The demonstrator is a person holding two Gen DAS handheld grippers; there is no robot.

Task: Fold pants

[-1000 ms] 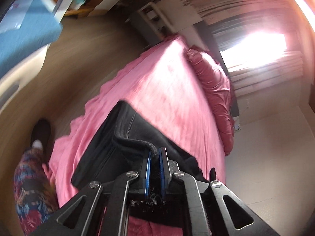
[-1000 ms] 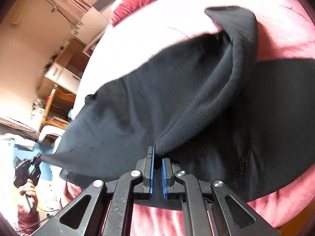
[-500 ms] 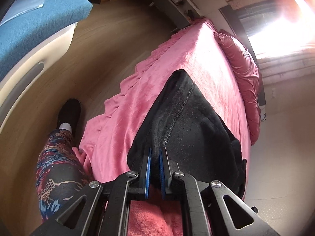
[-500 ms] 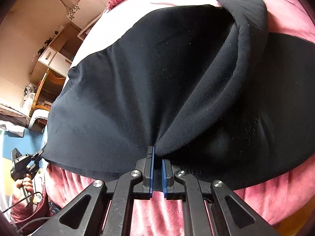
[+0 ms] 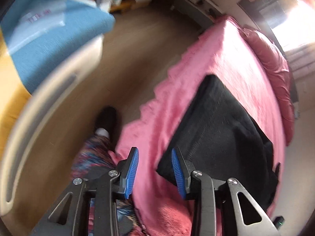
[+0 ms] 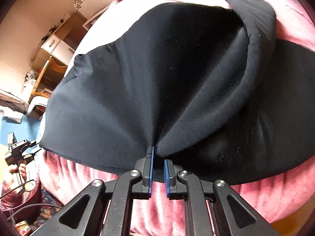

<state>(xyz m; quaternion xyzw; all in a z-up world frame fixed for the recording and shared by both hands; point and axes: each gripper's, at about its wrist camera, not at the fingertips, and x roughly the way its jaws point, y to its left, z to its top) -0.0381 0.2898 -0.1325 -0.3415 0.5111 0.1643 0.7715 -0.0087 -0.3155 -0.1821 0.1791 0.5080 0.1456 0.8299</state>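
Black fleece pants (image 5: 222, 133) lie on the pink bedspread (image 5: 232, 59), part-folded, near the foot-end edge of the bed.

Left gripper (image 5: 154, 171): jaws wide apart, nothing between the blue pads (image 5: 131, 174). It hangs over the bed edge with the nearest corner of the pants just beside its right pad, at about 1 o'clock. From here the cloth's long axis runs from 6 up toward 12, along the bed toward the pink pillows (image 5: 275, 68). View is motion-blurred, so whether the pad touches cloth I can't tell.

Right gripper (image 6: 158, 169): jaws nearly closed, pinching a gathered edge of the pants. Fabric fans out from the pinch toward 10–2 o'clock; a thick rolled flap (image 6: 254, 45) curls up to 1 o'clock, not flat.

My read: fold is mid-way. The right one has the cloth; the left is free and nearer the loose corner. Next move probably turns on the left re-gripping that corner at its 1 o'clock. Risk: the raised flap stays bunched if laid down as is.
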